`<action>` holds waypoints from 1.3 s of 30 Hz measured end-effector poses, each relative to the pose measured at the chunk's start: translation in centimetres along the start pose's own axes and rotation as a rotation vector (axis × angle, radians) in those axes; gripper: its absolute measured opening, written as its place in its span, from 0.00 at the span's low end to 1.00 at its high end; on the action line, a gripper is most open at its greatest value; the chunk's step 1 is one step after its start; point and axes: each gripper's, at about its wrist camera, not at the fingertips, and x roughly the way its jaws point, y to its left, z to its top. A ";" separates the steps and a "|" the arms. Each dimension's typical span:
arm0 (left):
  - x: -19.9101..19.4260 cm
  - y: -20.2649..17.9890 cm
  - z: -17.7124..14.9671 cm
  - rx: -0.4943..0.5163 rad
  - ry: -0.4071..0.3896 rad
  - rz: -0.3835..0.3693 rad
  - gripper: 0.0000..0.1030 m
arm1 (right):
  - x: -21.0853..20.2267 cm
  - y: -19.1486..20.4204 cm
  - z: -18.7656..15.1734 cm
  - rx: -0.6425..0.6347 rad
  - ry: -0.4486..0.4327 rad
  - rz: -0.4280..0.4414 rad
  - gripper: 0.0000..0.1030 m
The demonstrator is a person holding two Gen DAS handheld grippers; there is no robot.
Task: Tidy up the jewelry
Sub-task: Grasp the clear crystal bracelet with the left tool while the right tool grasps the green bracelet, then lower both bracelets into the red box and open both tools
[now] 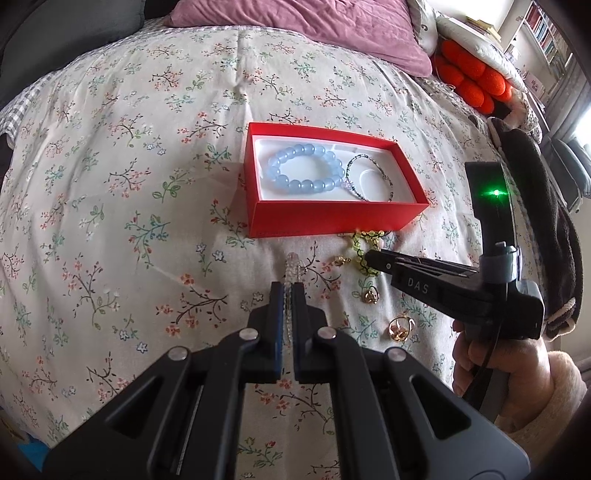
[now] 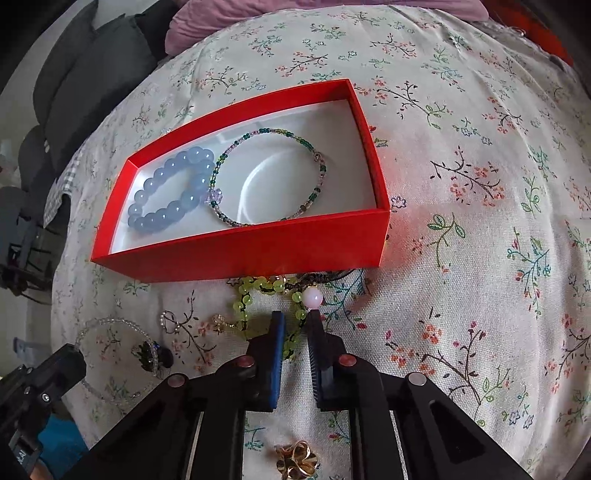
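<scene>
A red box (image 1: 325, 219) (image 2: 258, 254) with a white lining sits on the floral bedspread. It holds a blue bead bracelet (image 1: 306, 166) (image 2: 170, 192) and a thin green seed-bead bracelet (image 1: 369, 177) (image 2: 269, 177). My left gripper (image 1: 287, 291) is shut on a clear crystal bracelet (image 1: 293, 266) (image 2: 110, 358), close in front of the box. My right gripper (image 2: 295, 321) (image 1: 369, 255) has its jaws narrowly apart around a yellow-green bead bracelet (image 2: 255, 295) (image 1: 364, 251), which lies on the cloth against the box's near wall.
Gold pieces (image 1: 400, 328) (image 1: 370, 295) (image 2: 297, 461) and a small gold charm (image 2: 221, 321) lie on the bedspread (image 1: 110, 184) near the bracelets. A pink pillow (image 1: 295, 26) and orange balls (image 1: 469, 77) lie beyond the box.
</scene>
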 end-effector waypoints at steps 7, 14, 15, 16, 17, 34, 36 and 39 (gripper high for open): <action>0.0 0.1 0.0 -0.013 0.009 -0.016 0.05 | -0.7 -0.1 0.1 -0.024 0.006 0.016 0.06; -0.3 0.2 0.3 -0.027 -0.002 -0.030 0.05 | -3.4 -0.2 -0.1 -0.027 -0.028 0.070 0.06; -0.3 0.4 0.4 -0.031 -0.002 -0.031 0.05 | -3.8 -0.3 0.0 -0.024 -0.035 0.078 0.06; -0.4 0.5 0.5 -0.037 -0.004 -0.033 0.05 | -4.2 -0.4 0.0 -0.021 -0.041 0.087 0.06; -0.4 0.6 0.6 -0.043 -0.007 -0.035 0.05 | -4.7 -0.5 0.0 -0.016 -0.047 0.096 0.06; -1.7 0.4 2.7 -0.110 -0.088 -0.139 0.05 | -12.0 -2.0 0.8 0.032 -0.172 0.249 0.06; -1.8 0.1 3.3 -0.114 -0.107 -0.161 0.05 | -12.7 -2.1 1.1 0.038 -0.193 0.257 0.06; -1.7 -0.5 4.3 -0.130 -0.130 -0.205 0.05 | -13.6 -1.9 1.7 0.039 -0.229 0.265 0.06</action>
